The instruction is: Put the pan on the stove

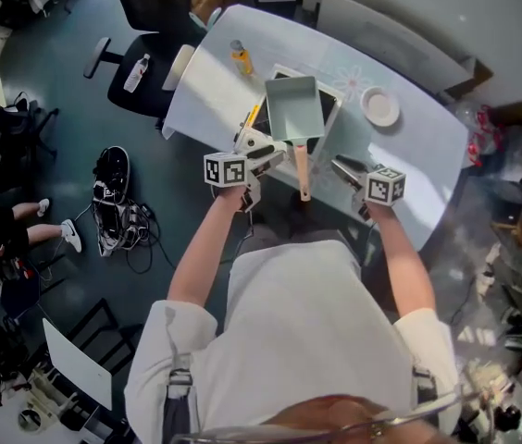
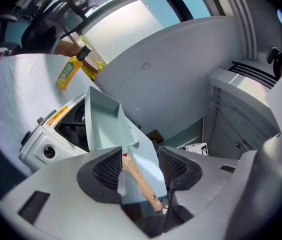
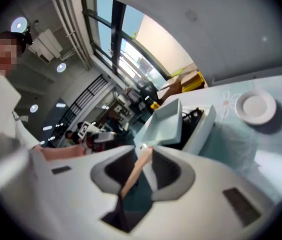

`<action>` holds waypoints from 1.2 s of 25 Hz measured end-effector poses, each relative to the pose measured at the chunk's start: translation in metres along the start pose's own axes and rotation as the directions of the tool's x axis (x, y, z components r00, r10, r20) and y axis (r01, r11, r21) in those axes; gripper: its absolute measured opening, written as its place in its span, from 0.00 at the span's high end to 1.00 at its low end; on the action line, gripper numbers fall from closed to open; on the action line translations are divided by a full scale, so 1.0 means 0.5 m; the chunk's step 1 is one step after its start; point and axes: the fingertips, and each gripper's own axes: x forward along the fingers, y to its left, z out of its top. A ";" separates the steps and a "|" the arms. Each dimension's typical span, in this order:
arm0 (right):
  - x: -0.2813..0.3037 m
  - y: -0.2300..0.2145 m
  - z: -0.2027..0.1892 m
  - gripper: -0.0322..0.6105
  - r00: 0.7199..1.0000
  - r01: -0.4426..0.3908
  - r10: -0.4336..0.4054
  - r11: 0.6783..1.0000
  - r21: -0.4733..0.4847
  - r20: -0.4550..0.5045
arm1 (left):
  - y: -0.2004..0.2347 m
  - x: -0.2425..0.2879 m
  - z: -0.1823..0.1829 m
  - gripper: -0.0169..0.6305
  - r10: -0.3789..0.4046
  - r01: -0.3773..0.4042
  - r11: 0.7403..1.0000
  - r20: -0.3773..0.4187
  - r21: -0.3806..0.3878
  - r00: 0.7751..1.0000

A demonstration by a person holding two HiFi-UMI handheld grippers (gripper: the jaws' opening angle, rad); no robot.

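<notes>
The pan [image 1: 294, 109] sits on the stove [image 1: 329, 95], on the table [image 1: 428, 146]. A bottle [image 1: 241, 58] stands behind-left of the stove, a plate [image 1: 380, 106] to its right

Lower centre of head view: person wears a white short-sleeved shirt [image 1: 289, 322], with a grey strap [image 1: 180, 382] and buckle at each shoulder.

Mid-frame: left gripper [image 1: 259, 146] has a pale grey-white shell and a cube [image 1: 225, 168] with black-and-white square markers. The right gripper [image 1: 342, 166] is the same build, with its own marker cube [image 1: 386, 185].

Gripper views: smooth light-grey bodies, dark rectangular insets [image 2: 33, 206], black mesh-textured pads [image 2: 108, 171] in dark grey housings.
</notes>
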 end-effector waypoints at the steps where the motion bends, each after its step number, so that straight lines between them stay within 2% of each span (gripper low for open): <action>1: -0.008 0.004 0.006 0.78 1.000 0.022 -0.021 1.000 -0.015 0.019 | -0.007 -0.010 0.008 0.60 0.005 -0.005 1.000 0.007 0.029 1.000; 4: -0.028 0.031 0.029 0.84 0.993 0.064 -0.060 0.997 -0.042 0.102 | -0.012 -0.042 0.023 0.67 0.044 -0.046 0.993 0.013 0.108 0.999; 6: -0.042 0.054 0.043 0.85 0.986 0.088 -0.079 0.995 -0.055 0.148 | -0.030 -0.056 0.035 0.74 0.036 -0.039 0.988 0.023 0.148 0.999; 14: -0.081 0.128 0.046 0.88 0.955 0.163 -0.139 0.984 -0.072 0.263 | -0.074 -0.117 0.057 0.88 0.035 -0.042 0.971 0.037 0.235 0.999; 22: -0.100 0.212 0.033 0.89 0.926 0.240 -0.188 0.963 -0.127 0.327 | -0.140 -0.164 0.055 0.93 -0.009 -0.009 0.952 0.055 0.307 0.998; 27: -0.102 0.270 0.016 0.89 0.902 0.299 -0.217 0.938 -0.177 0.374 | -0.176 -0.193 0.039 0.93 -0.024 0.013 0.917 0.022 0.398 0.999; 30: -0.102 0.298 -0.005 0.89 0.890 0.320 -0.230 0.930 -0.181 0.393 | -0.189 -0.212 0.024 0.93 -0.038 0.033 0.904 0.002 0.426 0.999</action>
